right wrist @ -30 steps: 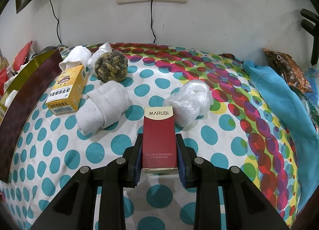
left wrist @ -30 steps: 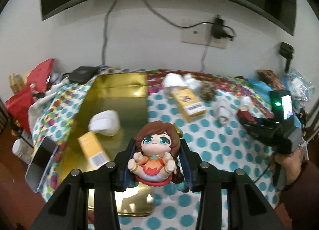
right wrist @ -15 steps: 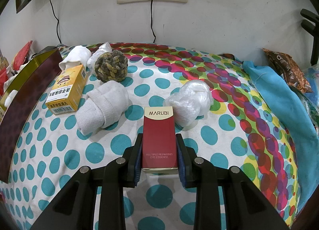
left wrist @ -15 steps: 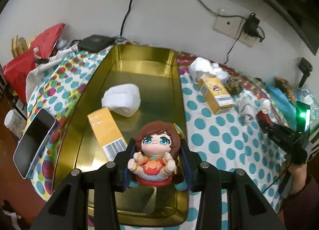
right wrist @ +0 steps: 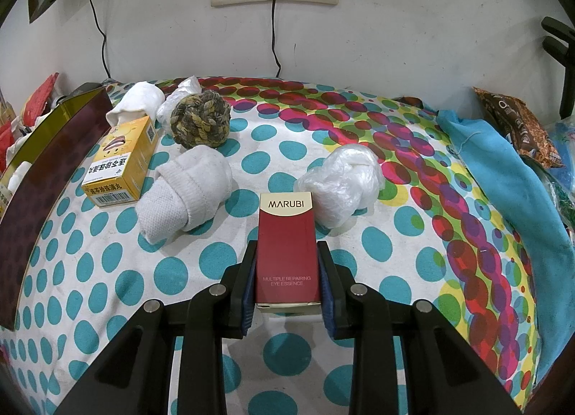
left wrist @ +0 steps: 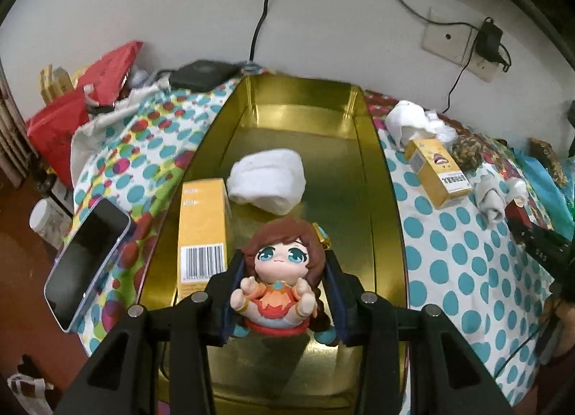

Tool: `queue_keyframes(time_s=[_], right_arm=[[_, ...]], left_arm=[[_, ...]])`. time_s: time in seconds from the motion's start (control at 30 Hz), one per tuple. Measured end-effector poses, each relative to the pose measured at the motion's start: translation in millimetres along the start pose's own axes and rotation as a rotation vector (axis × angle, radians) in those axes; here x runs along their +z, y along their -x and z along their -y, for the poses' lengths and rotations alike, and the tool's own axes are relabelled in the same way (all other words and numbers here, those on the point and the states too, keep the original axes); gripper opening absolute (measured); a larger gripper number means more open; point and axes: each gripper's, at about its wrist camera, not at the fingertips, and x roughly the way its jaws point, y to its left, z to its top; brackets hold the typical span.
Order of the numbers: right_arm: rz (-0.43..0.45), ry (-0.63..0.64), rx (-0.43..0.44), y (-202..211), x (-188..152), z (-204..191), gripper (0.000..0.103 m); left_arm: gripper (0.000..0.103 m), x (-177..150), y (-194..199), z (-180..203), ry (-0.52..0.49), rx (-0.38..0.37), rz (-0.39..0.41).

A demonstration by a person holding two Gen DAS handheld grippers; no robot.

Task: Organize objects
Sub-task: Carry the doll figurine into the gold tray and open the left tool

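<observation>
The left tool [left wrist: 284,293] grips a small doll figure with brown hair and an orange-red dress [left wrist: 278,282], its two pads pressed against the doll's sides. The doll hangs above the near end of a long, shallow gold metal tray [left wrist: 381,206]; whether it touches the tray floor cannot be told. Inside the tray, just left of the doll, lies a flat orange-yellow cardboard box with a barcode [left wrist: 203,224]. Beyond it, mid-tray, rests a rolled white cloth bundle [left wrist: 267,181]. The far end of the tray is bare gold.

The right tool [right wrist: 287,273] is closed narrowly on an upright dark red carton with a cream top, printed MARUBI [right wrist: 286,249]; its pads clamp the carton's two sides, low over the polka-dot tablecloth [right wrist: 373,246] covering the worktop.

Outside the tray, on the cloth, sit a rolled white knitted sock [right wrist: 187,192] to the carton's left and a crumpled clear plastic bag [right wrist: 341,187] to its right. Farther back are a yellow medicine box with a cartoon face [right wrist: 122,160], a braided rope ball in brown and grey [right wrist: 200,123], and another white cloth roll [right wrist: 138,102]. A smartphone with a dark screen [left wrist: 86,260] lies left of the tray.
</observation>
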Motion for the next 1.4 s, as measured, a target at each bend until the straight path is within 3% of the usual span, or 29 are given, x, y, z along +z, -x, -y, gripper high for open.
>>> queue_keyframes(time_s=[0.2, 0.43, 0.83, 1.13, 1.4], right_arm=[[-0.003, -0.001, -0.002, 0.0, 0.5, -0.3, 0.028], [-0.003, 0.0, -0.002, 0.1, 0.8, 0.1, 0.028], [-0.002, 0.0, -0.003, 0.4, 0.9, -0.3, 0.028], [-0.001, 0.001, -0.004, 1.0, 0.5, -1.8, 0.028], [0.002, 0.007, -0.009, 0.9, 0.2, -0.8, 0.028]], left_arm=[[0.042, -0.7, -1.4, 14.7, -0.067, 0.014, 0.018], [0.042, 2.2, -8.5, 26.8, -0.105, -0.029, 0.003], [0.043, -3.0, -20.1, 21.3, -0.077, -0.019, -0.047], [0.046, -4.2, -10.0, 17.2, -0.055, -0.017, -0.027], [0.051, -13.2, 9.5, 28.9, -0.099, 0.013, -0.007]])
